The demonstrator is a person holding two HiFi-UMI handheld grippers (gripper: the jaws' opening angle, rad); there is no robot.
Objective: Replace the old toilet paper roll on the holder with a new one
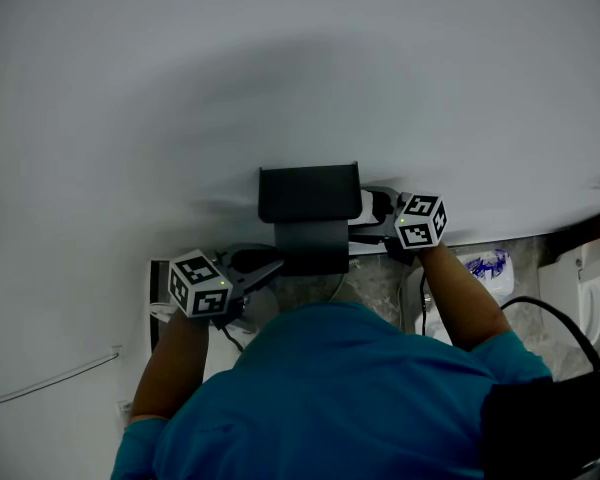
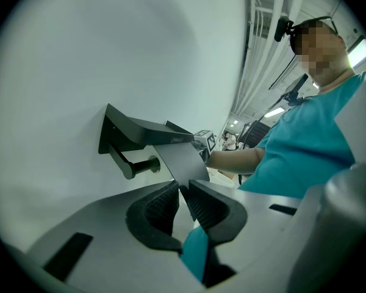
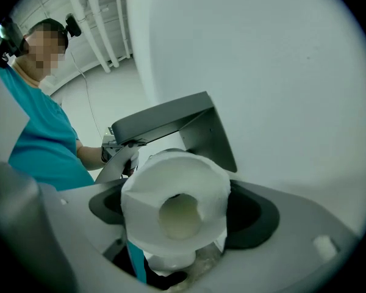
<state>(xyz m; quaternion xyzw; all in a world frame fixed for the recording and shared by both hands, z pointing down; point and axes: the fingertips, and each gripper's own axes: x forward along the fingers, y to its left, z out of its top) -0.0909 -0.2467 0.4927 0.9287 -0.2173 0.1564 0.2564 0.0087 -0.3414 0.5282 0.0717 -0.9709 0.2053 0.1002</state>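
Observation:
A black toilet paper holder (image 1: 308, 193) is fixed to the white wall. Its dark flap (image 2: 178, 162) is lifted off the bare spindle (image 2: 140, 165). My left gripper (image 2: 182, 191) is shut on the flap's lower edge, and in the head view this gripper (image 1: 270, 272) sits at the holder's lower left. My right gripper (image 3: 180, 209) is shut on a white toilet paper roll (image 3: 177, 188), whose core hole faces the camera. It holds the roll just right of the holder (image 3: 171, 122). From above, the right gripper (image 1: 373, 212) shows a sliver of the roll (image 1: 368, 206).
A white toilet (image 1: 578, 290) stands at the lower right. Beside it lies a white pack with blue print (image 1: 490, 265). A thin cable (image 1: 50, 380) runs along the wall at the lower left. White pipes (image 2: 262, 47) run behind the person in the teal shirt.

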